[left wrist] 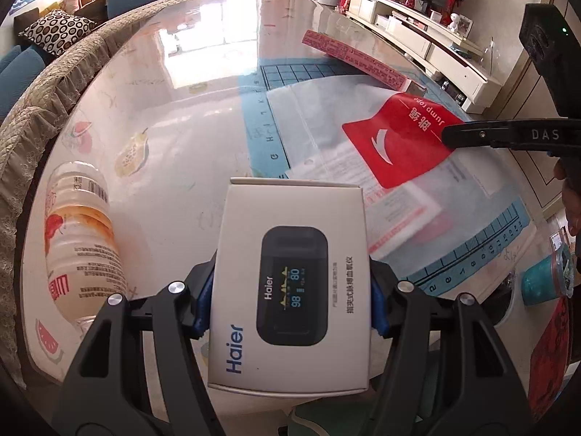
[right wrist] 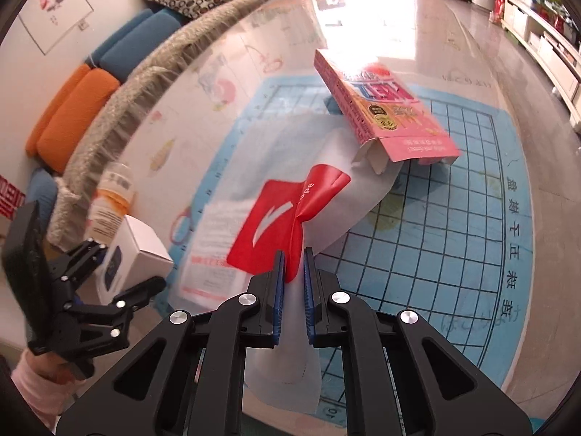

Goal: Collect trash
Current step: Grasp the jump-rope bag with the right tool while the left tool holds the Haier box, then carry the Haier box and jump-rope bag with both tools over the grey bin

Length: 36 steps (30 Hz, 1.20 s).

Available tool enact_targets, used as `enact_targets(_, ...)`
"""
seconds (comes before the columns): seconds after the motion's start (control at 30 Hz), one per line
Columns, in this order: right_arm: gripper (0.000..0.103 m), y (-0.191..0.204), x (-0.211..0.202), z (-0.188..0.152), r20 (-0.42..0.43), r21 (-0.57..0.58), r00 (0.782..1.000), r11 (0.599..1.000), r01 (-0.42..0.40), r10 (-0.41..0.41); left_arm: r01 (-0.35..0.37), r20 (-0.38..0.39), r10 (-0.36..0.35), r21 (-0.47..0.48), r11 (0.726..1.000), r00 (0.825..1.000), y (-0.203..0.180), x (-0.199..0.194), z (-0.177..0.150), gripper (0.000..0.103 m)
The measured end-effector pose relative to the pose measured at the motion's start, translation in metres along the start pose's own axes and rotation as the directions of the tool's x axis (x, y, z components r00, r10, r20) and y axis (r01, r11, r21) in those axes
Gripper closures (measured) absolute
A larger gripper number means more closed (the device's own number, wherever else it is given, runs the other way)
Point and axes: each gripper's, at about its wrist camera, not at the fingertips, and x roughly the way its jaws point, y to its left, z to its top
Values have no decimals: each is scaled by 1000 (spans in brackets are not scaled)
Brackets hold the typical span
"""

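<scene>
Clearly clamped on both sides. Left hand-held gripper pressed onto the flanks of the white Haier box, carried low at 6 o'clock of the left view. Right hand-held gripper pinching the crumpled red-label end of the translucent bag, at 6 o'clock of the right view.

Risks, as a judgement:
- Could drag the pink carton, propped on the bag's far end at 1 o'clock, and tip or slide it across the tabletop if lifted fast.
- Could lose the bag altogether: only a narrow fold of slick film between the pads, likely to slip under any tug.
- May shed the printed sheets visible inside the bag; cannot tell which end is open.
- Might bump the plastic bottle, lying on its side at 9 o'clock of the left view, close to the box and free to roll.

Underfoot of all this:
- a glossy tabletop with a clear cover over fruit-print cloth
- a blue grid mat beneath the bag
- lace trim along the far edge
- hard window glare at 12 o'clock

Beyond, a living room:
- orange and blue sofa cushions at 9 to 10 o'clock of the right view
- a low white cabinet at 1 o'clock of the left view
</scene>
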Motion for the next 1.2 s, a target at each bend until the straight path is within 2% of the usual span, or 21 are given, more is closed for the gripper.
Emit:
enact_targets(0.2,93,1,-36,-3,41,0,997,998,-64,64,-13,36,13,8,1000,999,-6,-20,8,42)
enact_targets(0.47,93,2,-68,-13,66,0,992,994,-109,109,-23,77,19,43,999,997,-22,-42,19,42)
enact_targets(0.53,93,-6,-77,-19,71,16,990,992,-126,125,-18,84,14,51,999,996,-29,-45,22,42)
enact_targets(0.73,93,-35,-119,-50,112,60,988,992,-111,104,19,101,-28,94,995,994,-58,-48,30,42)
enact_targets(0.97,93,-89,-167,-99,176,164,984,984,-65,35,98,100,-118,186,978,988,-127,-44,37,42)
enact_targets(1.2,93,-161,-201,-173,203,317,978,948,-23,-44,226,40,-249,301,926,968,-225,-26,36,42)
